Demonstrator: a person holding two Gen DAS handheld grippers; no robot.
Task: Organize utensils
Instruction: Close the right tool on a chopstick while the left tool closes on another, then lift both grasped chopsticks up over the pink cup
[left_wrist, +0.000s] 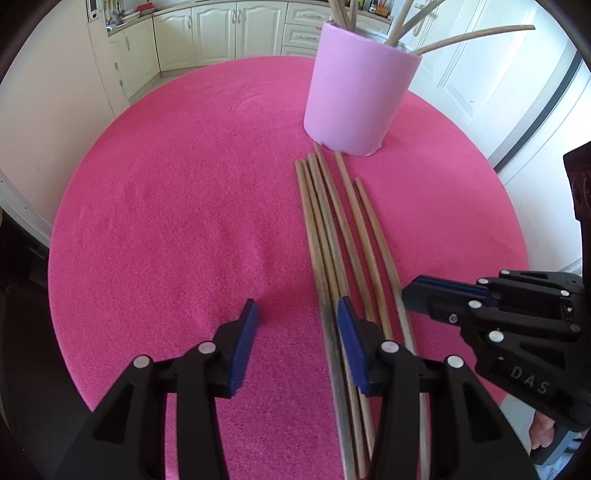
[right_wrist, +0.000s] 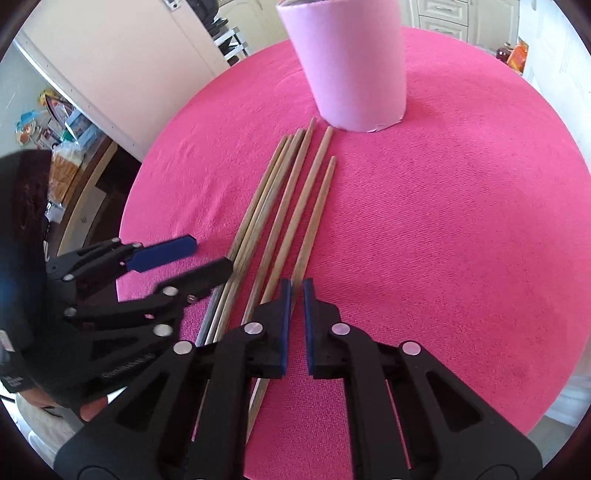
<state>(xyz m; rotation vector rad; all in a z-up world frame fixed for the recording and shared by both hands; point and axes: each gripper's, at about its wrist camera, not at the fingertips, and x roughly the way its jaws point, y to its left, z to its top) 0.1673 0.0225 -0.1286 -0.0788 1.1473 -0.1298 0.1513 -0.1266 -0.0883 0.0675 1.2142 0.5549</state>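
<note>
Six thin wooden sticks (right_wrist: 291, 206) lie side by side, frame centre, on round pink cloth-covered surface (right_wrist: 461, 240), just below one pale pink cylindrical holder (right_wrist: 351, 70). Right tool (right_wrist: 297, 286) pinches rightmost stick; left tool (left_wrist: 295, 312) half-spread, empty.

My left gripper (left_wrist: 295, 314) is black with dark blue pads (left_wrist: 243, 343) and silver rivets. My right gripper (right_wrist: 296, 291) has the same black frame and dark blue pads (right_wrist: 284, 325). Across the centre of the frame lies a bright pink, finely textured tablecloth (left_wrist: 166, 221). The chopsticks (left_wrist: 332, 229) on it are light brown wood, greyer at their lower ends. At the upper right stands a pale lilac-pink cup (left_wrist: 354, 88). The cabinets (left_wrist: 207, 33) at the upper left are cream.
</note>
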